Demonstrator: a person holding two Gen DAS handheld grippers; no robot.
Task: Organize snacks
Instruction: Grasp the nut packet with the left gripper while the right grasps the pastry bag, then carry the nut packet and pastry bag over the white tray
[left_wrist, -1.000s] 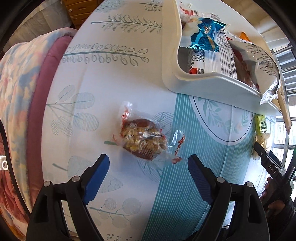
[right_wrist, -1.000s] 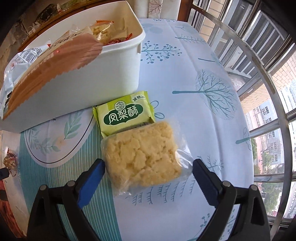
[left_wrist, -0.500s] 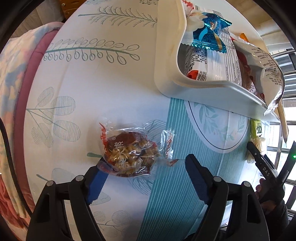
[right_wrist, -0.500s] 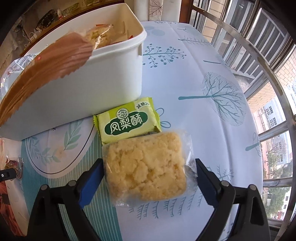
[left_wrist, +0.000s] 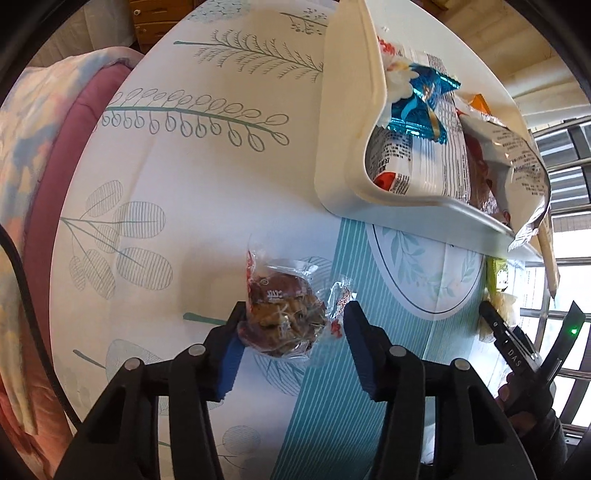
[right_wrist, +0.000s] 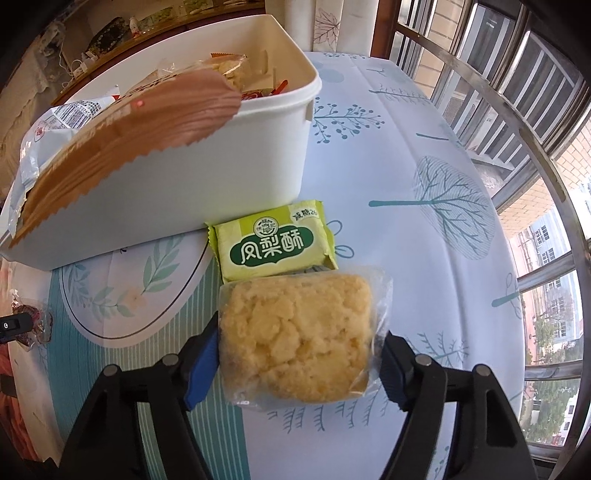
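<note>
In the left wrist view a clear-wrapped brown nut snack (left_wrist: 282, 314) lies on the tablecloth between my left gripper's (left_wrist: 293, 325) blue pads; the jaws have narrowed onto its wrapper. In the right wrist view a clear-wrapped yellow crumbly cake (right_wrist: 297, 338) sits between my right gripper's (right_wrist: 301, 347) pads, which touch both sides. A green pineapple-cake packet (right_wrist: 273, 242) lies just beyond it, against the white snack bin (right_wrist: 177, 184), which is full of packets. The bin (left_wrist: 340, 155) also shows at the upper right of the left wrist view.
A pink and floral quilt (left_wrist: 33, 184) lies along the table's left edge in the left wrist view. Window bars (right_wrist: 517, 92) run along the table's right side. The right gripper and the hand holding it (left_wrist: 524, 365) show at the right edge of the left wrist view.
Both grippers have closed in from wide open: the left onto the nut snack, the right onto the yellow cake. The left gripper also moved forward over its snack.
</note>
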